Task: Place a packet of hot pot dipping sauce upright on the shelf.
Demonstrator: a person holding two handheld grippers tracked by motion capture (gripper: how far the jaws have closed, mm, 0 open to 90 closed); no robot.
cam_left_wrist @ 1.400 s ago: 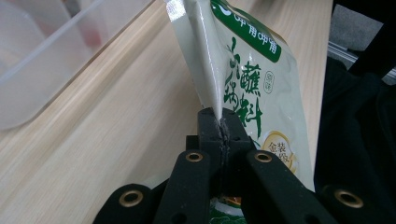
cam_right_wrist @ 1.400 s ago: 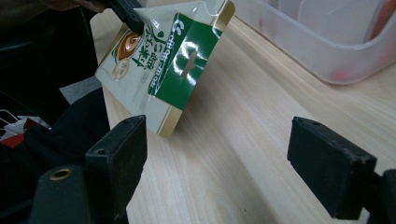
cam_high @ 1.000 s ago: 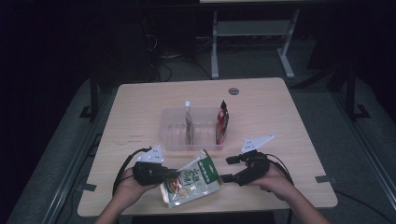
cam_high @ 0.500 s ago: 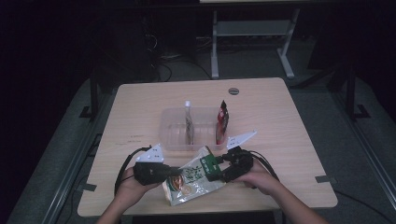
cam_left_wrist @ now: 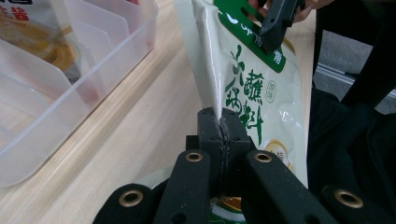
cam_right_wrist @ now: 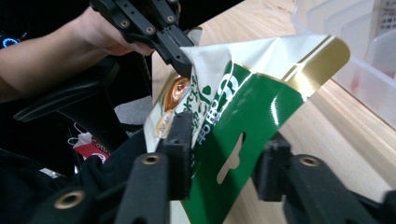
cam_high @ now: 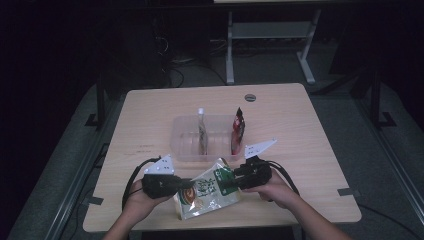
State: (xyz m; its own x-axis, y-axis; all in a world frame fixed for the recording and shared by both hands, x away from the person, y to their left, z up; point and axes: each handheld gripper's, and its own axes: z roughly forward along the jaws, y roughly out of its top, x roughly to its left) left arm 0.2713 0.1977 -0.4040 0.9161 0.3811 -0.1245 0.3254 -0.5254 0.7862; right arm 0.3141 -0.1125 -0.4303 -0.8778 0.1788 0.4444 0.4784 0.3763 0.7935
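Green and cream, the pouch [cam_high: 207,192] hangs between our two grippers over the near edge of the wooden table [cam_high: 300,135] in the high view. We see the left gripper [cam_high: 186,183] at its left side and the right gripper [cam_high: 235,181] at its green top end, but from up here the jaws are too small and dark to read. Behind the pouch stands a clear plastic bin [cam_high: 182,145] with a pale sachet [cam_high: 201,131] and a red sachet [cam_high: 237,130] upright in its slots; their print is illegible.

From the left gripper view, our left gripper [cam_left_wrist: 222,123] is clamped tight on the pouch's [cam_left_wrist: 252,88] side seam, jaws pressed together with the film pinched between them. The pouch's lower end is cut off behind the jaws. Farther up, the right gripper [cam_left_wrist: 275,32] meets the green header, its body cropped by the top edge. The bin [cam_left_wrist: 70,70] runs out of frame at left.

From the right gripper view, our right gripper [cam_right_wrist: 226,154] has just been closing, and the pouch's [cam_right_wrist: 243,107] green header with its hang slot sits between the jaws. The left pad lies against the film; the right pad's contact we cannot make out, as the header hides it. The left gripper [cam_right_wrist: 183,63] bites the far edge.
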